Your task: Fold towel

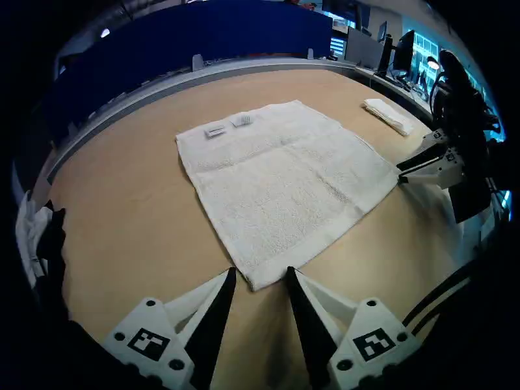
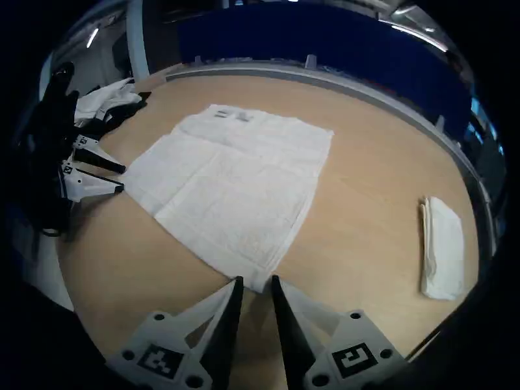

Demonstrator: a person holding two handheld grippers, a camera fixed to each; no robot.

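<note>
Left hand-held gripper (image 1: 260, 273): fingers apart, tips low over the worktop (image 1: 130, 214). The nearest corner of the towel (image 1: 286, 182) lies in the gap between them. Neither finger visibly presses the cloth.

Right hand-held gripper (image 2: 256, 281): fingers also apart, with a narrower gap. Another towel corner sits just between the tips. From its own view I cannot tell whether the fingers touch the cloth.

Towel: white, spread flat as a rough square in the middle of the light wood worktop. Creases from earlier folds show across it. Each gripper is at one of two neighbouring corners, and each shows small at the side of the other's view.

Far edge of towel: two small tags (image 1: 227, 125) side by side.

Beyond, to the right: a folded cloth (image 2: 442, 247), white, well apart from the towel.

Back: blue partition (image 1: 195, 39) along the worktop's far edge.
</note>
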